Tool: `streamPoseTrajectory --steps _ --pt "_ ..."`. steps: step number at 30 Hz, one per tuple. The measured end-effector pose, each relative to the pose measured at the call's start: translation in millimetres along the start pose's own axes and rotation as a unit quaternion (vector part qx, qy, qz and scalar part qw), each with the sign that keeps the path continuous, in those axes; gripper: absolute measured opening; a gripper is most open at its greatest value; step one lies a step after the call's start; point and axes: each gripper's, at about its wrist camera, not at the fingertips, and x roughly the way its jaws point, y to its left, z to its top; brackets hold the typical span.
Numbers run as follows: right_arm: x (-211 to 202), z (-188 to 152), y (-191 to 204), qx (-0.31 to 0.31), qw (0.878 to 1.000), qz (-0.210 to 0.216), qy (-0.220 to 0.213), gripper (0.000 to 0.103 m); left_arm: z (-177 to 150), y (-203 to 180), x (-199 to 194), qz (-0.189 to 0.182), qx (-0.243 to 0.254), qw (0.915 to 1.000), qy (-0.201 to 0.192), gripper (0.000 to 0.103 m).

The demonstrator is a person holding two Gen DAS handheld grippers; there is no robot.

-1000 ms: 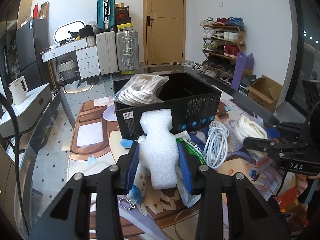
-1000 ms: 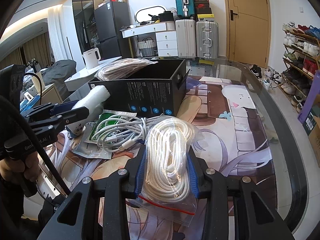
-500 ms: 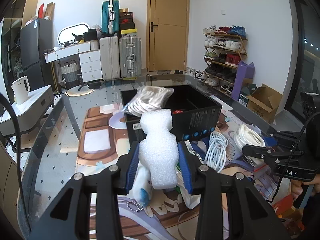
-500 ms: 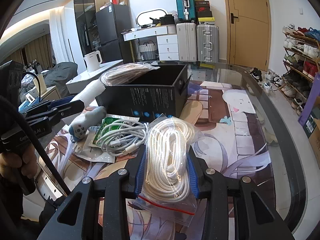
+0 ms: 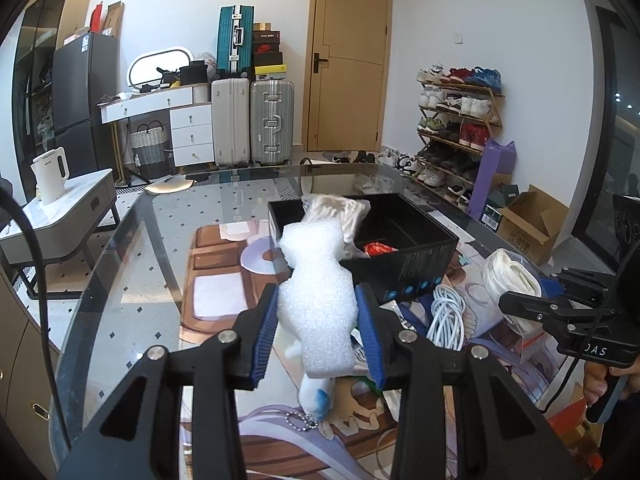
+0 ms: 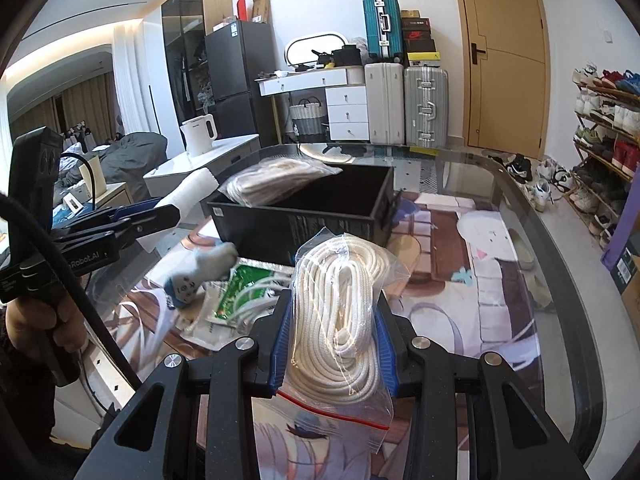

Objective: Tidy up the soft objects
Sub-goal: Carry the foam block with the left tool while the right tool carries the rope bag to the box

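My left gripper (image 5: 318, 300) is shut on a white foam piece (image 5: 316, 304), held up in front of the black box (image 5: 404, 272). A small white-and-blue plush (image 5: 316, 396) with a bead chain shows just under the foam; whether it is gripped too, I cannot tell. My right gripper (image 6: 334, 308) is shut on a clear bag of white rope (image 6: 340, 312), raised above the printed mat. A second bag of rope (image 6: 276, 180) rests on the near-left corner of the black box (image 6: 296, 228). A red item (image 5: 378, 247) lies inside.
A white cable coil (image 5: 448, 312) and a green packet (image 6: 236, 288) lie on the mat in front of the box. The glass table's rim (image 6: 560, 264) curves round at the right. A kettle (image 5: 50, 176), suitcases and a shoe rack stand beyond.
Both grippers have risen with their loads, so the box and table sit lower in each view. The plush now appears blurred under the left gripper.
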Motion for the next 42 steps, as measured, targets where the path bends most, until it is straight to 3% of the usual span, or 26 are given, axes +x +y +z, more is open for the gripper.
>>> streamPoseTrajectory --steps 19,42 --pt "2.2 59.7 15.7 -0.035 0.999 0.025 -0.031 0.037 28.5 -0.1 8.3 -0.001 0.017 0.9998 -0.008 0.037" --pt "45.7 93.4 9.8 -0.055 0.998 0.021 -0.014 0.037 51.6 11.8 49.7 -0.010 0.023 0.9997 -0.004 0.037"
